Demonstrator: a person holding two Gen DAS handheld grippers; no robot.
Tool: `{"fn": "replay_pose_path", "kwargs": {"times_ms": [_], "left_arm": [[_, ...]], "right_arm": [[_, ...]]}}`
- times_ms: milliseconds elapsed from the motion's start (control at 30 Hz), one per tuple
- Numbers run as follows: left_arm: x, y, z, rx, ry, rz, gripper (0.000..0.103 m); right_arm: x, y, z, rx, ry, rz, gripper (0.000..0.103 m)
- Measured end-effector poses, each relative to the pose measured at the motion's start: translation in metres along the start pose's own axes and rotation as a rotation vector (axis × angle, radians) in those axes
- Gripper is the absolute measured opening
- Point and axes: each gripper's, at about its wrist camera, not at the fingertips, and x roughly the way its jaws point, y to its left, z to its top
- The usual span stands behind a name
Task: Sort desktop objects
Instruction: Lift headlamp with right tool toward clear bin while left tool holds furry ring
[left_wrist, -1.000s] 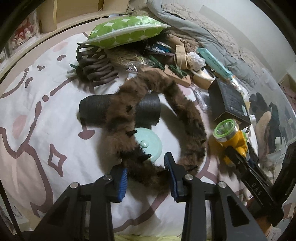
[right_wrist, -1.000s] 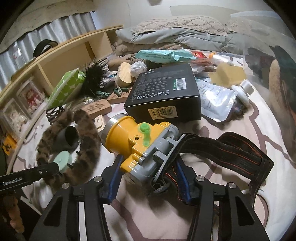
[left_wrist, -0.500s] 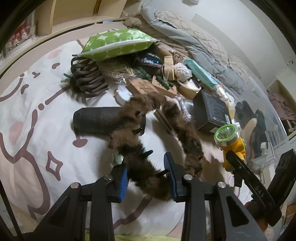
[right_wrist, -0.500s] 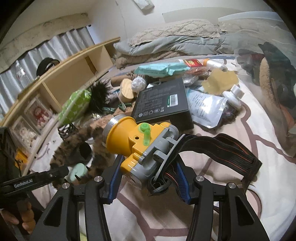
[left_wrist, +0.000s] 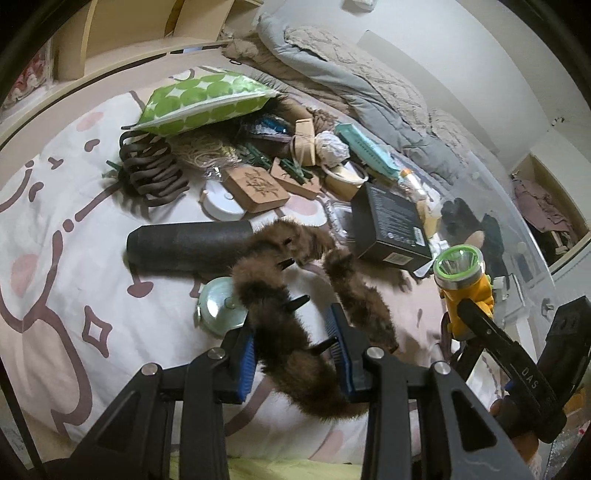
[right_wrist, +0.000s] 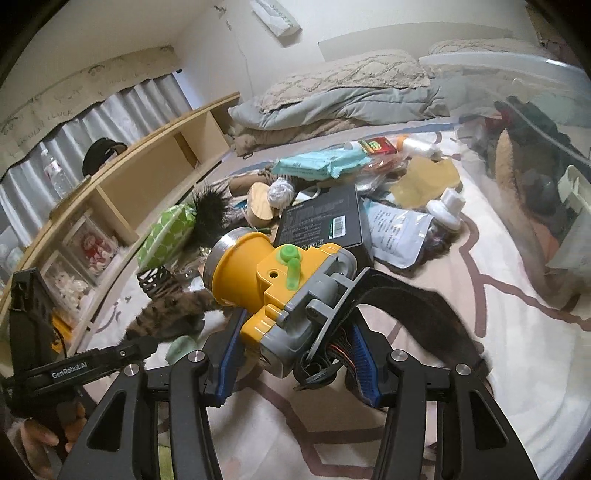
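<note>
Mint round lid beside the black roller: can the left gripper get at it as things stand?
Probably not yet. The left gripper is shut on the furry brown hair clip, which hangs over the mint lid; nothing else covers the lid.

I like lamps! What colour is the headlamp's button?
Bright green button, on the yellow headlamp; right wrist view.

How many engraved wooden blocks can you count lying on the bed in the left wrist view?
2. One wooden block lies beside the white round lid; the other wooden block lies just right of it, with green clips on top. More may be hidden in the pile behind.
</note>
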Motion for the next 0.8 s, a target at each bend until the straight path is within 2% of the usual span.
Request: {"fn": "replay_pose_path", "kwargs": {"times_ms": [300,800], "left_arm": [[-0.018,-0.016,0.008,0.024,-0.034,-0.036,0.035],[-0.056,-0.051,0.023,0.068,-0.091,-0.110,0.035]], "right_arm": [[-0.028,0.000,0.015,0.010,-0.037,0.017,0.054],[-0.108,0.006,0.060,-0.015,-0.112,0.091,0.054]]}}
